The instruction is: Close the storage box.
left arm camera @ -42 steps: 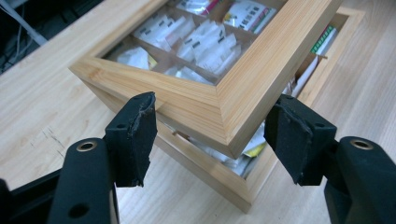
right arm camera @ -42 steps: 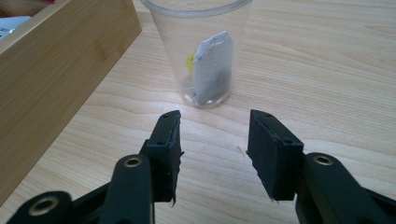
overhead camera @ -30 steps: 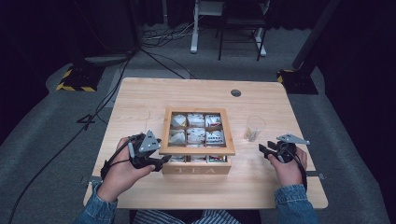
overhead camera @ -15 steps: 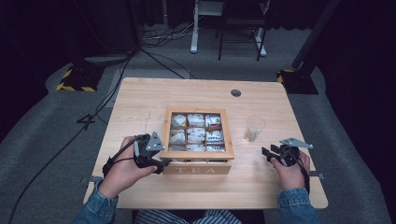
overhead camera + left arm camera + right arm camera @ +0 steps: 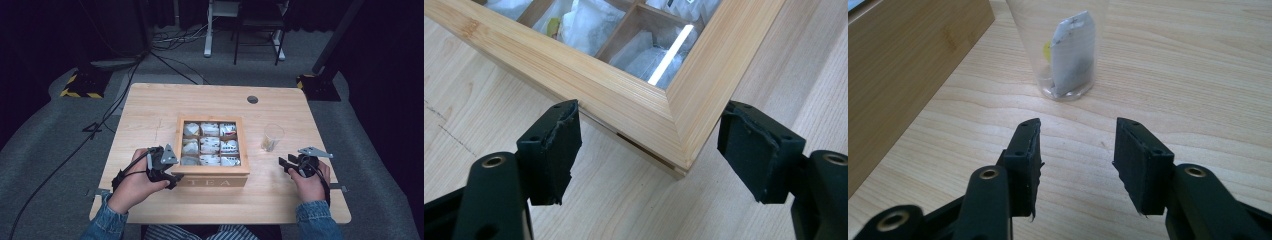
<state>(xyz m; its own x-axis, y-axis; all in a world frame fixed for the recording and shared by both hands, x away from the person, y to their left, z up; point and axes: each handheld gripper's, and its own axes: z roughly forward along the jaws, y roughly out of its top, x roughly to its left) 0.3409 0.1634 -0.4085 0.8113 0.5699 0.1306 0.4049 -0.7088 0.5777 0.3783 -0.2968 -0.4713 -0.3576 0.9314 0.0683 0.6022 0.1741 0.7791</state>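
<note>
Your surface (image 5: pixel 150 110) is pale blond wood with fine straight grain, and one dark round spot sits beyond the box near its far edge. The box (image 5: pixel 212 176) is warmer honey-coloured wood, streaked lengthwise, with "TEA" in a darker tone on its near face. Inside it, the sachets (image 5: pixel 210 145) are white with grey and dark print. Right of the box, the clear cup (image 5: pixel 272 137) holds a white tea bag (image 5: pixel 1073 52) with a small yellow patch. Your left tongs (image 5: pixel 172 175) and right tongs (image 5: pixel 283 164) are matt black, each topped by a grey plate. Your sleeves (image 5: pixel 312 222) below the box are blue denim. The floor around is dark grey.
</note>
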